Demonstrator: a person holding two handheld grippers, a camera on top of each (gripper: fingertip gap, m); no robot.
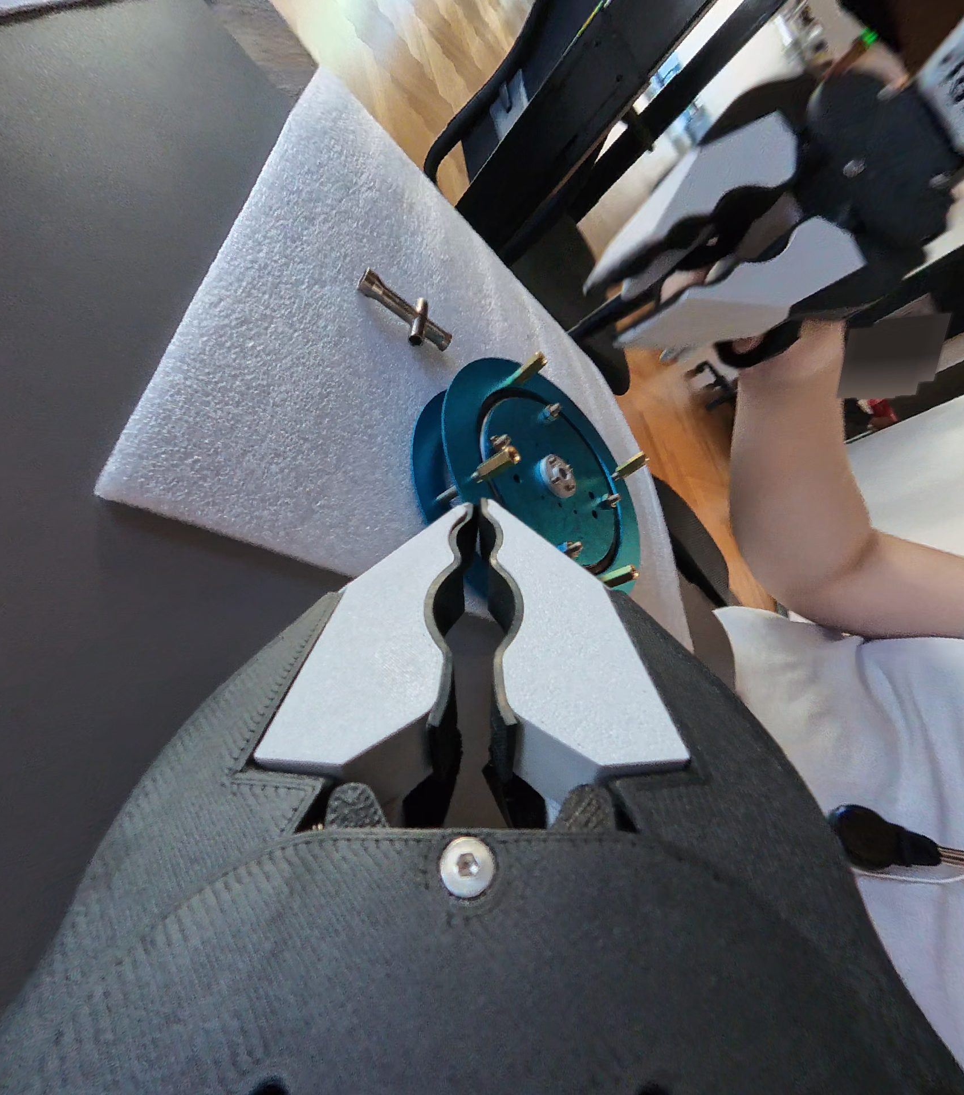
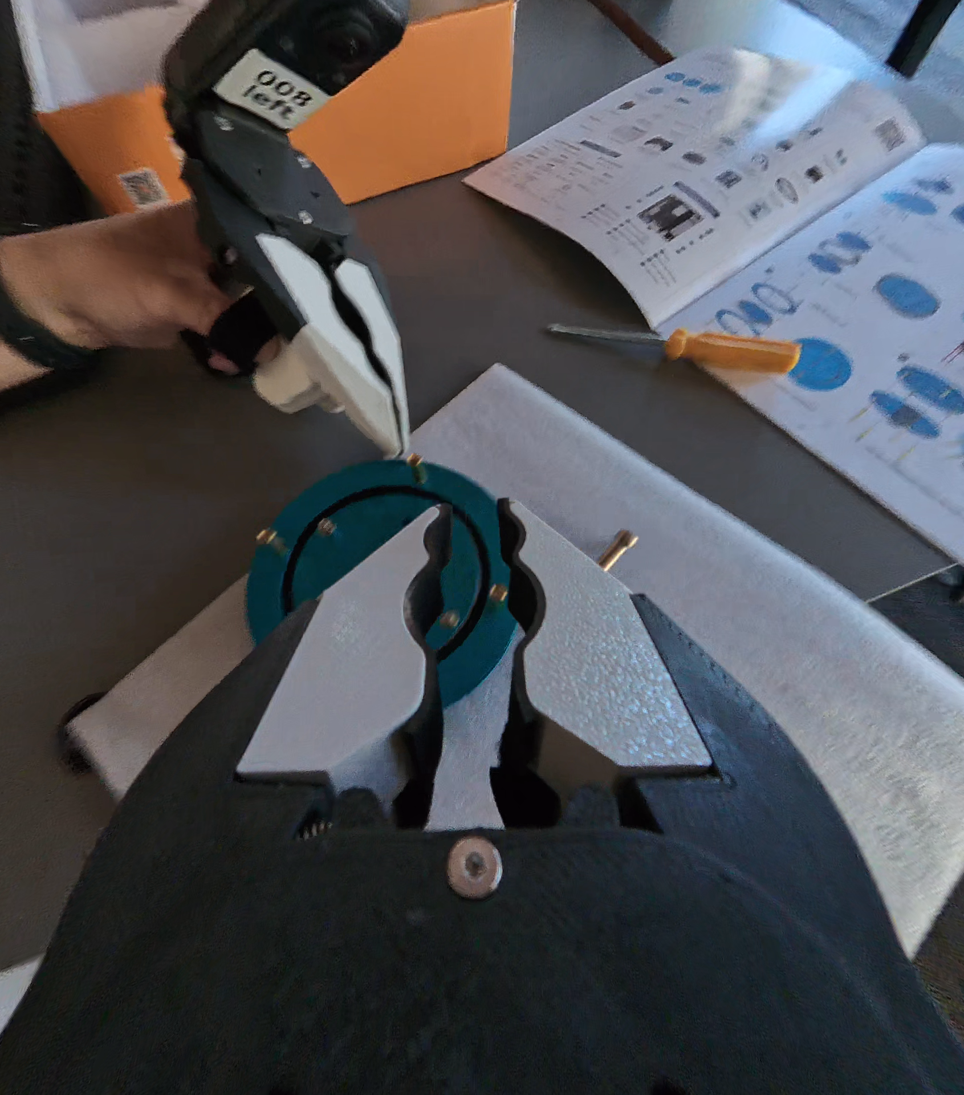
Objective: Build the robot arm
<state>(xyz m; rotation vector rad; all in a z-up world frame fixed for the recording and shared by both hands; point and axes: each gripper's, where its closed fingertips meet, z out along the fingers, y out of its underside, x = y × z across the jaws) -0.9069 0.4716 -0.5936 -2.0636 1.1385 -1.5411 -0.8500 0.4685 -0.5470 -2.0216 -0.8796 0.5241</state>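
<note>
- While the left gripper [image 1: 476, 508] is pinching closed at the teal disc assembly's [image 1: 550, 474] rim, the disc is sitting on white foam [image 1: 266, 385].
- Right gripper [image 2: 470, 509] is hovering open above it.
- Cross wrench [image 1: 405, 311] is lying at 11 o'clock; screwdriver [image 2: 704, 349] and booklet [image 2: 823, 266] at 2 o'clock.

A: Count on the white foam sheet [image 2: 675, 569]: one. Round blue metal disc assembly [image 1: 550, 474]: one, two plates stacked.

B: Tall brass standoffs [image 1: 529, 368] at its rim: four. Silver cross-shaped socket wrench [image 1: 405, 311]: one.

A: Orange-handled screwdriver [image 2: 728, 351]: one. Open printed manual [image 2: 823, 249]: one. Orange cardboard box [image 2: 396, 118]: one.
</note>
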